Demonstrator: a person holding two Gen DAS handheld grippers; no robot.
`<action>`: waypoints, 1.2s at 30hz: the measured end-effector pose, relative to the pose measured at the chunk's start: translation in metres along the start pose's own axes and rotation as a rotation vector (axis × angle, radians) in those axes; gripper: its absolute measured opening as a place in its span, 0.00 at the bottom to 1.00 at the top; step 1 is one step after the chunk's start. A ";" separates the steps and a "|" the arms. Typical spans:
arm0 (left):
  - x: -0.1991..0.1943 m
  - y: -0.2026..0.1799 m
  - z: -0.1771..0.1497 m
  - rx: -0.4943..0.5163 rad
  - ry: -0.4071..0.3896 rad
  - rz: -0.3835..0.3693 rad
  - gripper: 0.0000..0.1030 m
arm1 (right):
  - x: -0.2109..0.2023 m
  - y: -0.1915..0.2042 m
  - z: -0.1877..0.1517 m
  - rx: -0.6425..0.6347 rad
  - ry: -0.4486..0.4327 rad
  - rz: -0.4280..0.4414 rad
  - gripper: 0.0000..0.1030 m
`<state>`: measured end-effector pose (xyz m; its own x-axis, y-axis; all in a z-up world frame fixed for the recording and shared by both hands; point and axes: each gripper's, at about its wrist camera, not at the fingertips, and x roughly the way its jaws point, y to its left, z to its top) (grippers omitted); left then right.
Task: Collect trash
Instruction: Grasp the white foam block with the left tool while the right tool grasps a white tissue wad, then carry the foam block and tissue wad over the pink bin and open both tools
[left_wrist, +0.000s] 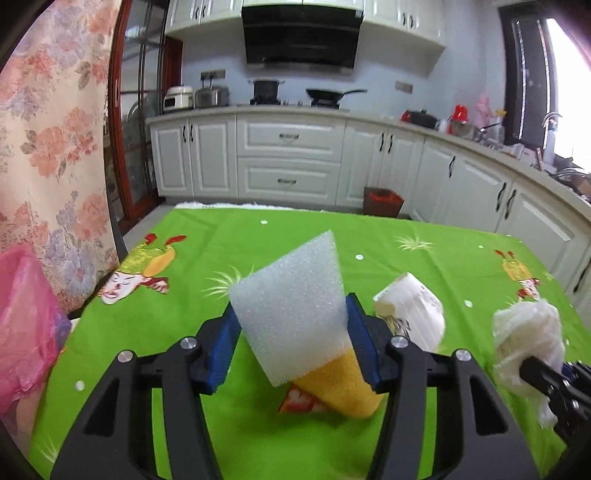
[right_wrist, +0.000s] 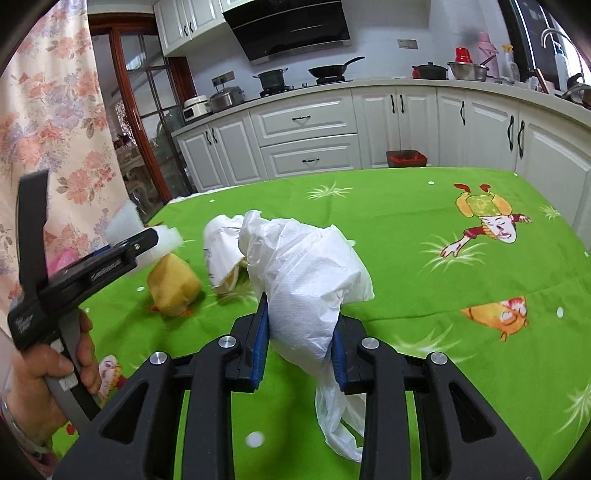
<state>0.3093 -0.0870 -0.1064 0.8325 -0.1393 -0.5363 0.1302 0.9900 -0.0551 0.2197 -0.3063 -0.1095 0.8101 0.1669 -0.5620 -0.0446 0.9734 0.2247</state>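
Note:
My left gripper (left_wrist: 291, 314) is shut on a white foam sheet (left_wrist: 291, 302) and holds it above the green tablecloth (left_wrist: 147, 332). A yellow sponge (left_wrist: 340, 384) lies just under and behind the foam. A crumpled white paper cup (left_wrist: 410, 310) lies to the right. My right gripper (right_wrist: 299, 339) is shut on a crumpled white plastic bag (right_wrist: 306, 273), which also shows at the right of the left wrist view (left_wrist: 524, 339). In the right wrist view the left gripper (right_wrist: 147, 236) is at the left with the foam (right_wrist: 162, 240), beside the sponge (right_wrist: 173, 288) and the cup (right_wrist: 221, 251).
A pink plastic bag (left_wrist: 26, 325) hangs at the table's left edge beside a floral curtain (left_wrist: 48, 147). A brown waste bin with a red liner (left_wrist: 382, 201) stands on the floor beyond the table. White kitchen cabinets (left_wrist: 288, 158) run along the back and right.

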 end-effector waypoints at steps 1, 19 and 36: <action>-0.010 0.004 -0.004 -0.003 -0.017 -0.001 0.52 | -0.002 0.002 -0.001 0.002 -0.004 0.008 0.28; -0.130 0.055 -0.069 0.002 -0.107 -0.014 0.52 | -0.031 0.071 -0.032 -0.089 0.008 0.106 0.28; -0.203 0.061 -0.100 0.084 -0.193 0.034 0.52 | -0.064 0.139 -0.051 -0.233 -0.006 0.199 0.28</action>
<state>0.0949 0.0039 -0.0850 0.9237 -0.1161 -0.3652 0.1384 0.9898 0.0352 0.1318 -0.1733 -0.0827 0.7754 0.3578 -0.5203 -0.3350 0.9315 0.1414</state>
